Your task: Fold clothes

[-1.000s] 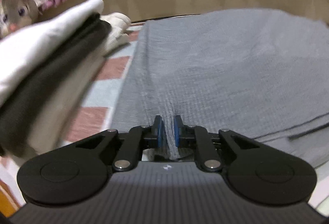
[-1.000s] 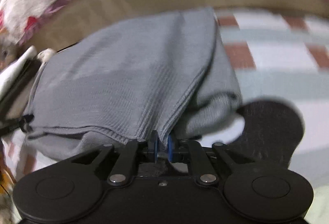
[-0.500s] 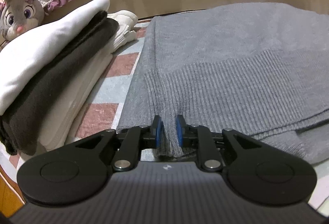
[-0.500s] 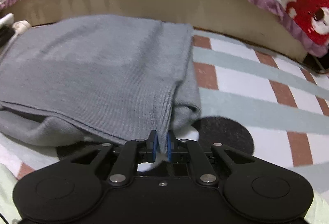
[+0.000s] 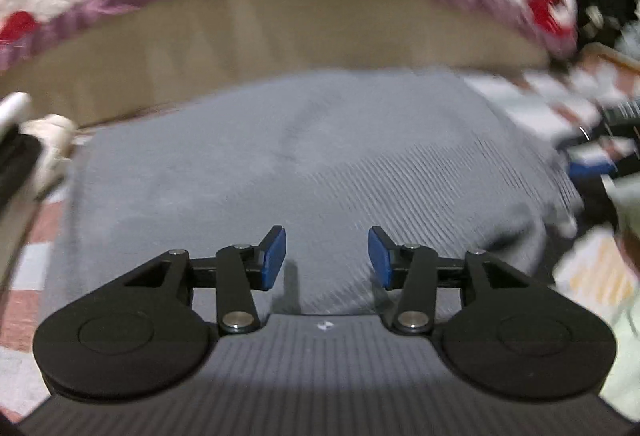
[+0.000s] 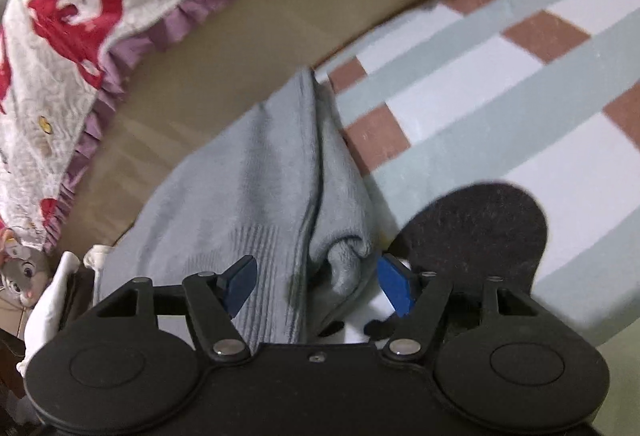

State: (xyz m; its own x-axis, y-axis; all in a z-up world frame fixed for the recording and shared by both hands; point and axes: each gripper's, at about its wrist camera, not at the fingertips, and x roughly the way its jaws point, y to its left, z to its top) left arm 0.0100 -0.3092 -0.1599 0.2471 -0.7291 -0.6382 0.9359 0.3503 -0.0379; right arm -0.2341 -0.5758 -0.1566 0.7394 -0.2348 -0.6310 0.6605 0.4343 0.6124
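Now, stage: the grey sweater [image 5: 304, 172] lies folded on the checked blanket [image 6: 500, 84], so I judge the fold just laid down and both claws are letting go.
Left claw [image 5: 326, 258]: its jaws are opening, the blue pads stand apart over the ribbed part of the sweater, and nothing is pressed between them.
Right claw [image 6: 318, 286]: its jaws are opening too; the thick folded edge of the sweater lies between the pads [image 6: 394, 286], but they do not press on it.
Place of the sweater: it lies flat and doubled over, just before the beige wall of the bed [image 5: 280, 36], under the hanging quilt [image 6: 72, 36] with the purple frill.
Already done: a pile of folded clothes [image 6: 52, 300], white and dark, stands just beside the sweater on its left side, near a plush toy [image 6: 20, 272].
Still to do: the sweater looks rather wide in the left view, so perhaps one more fold, and then it should go on the pile.
Other thing: a dark round patch [image 6: 476, 232] shows on the blanket beside the sweater's right edge; I cannot tell what it is.
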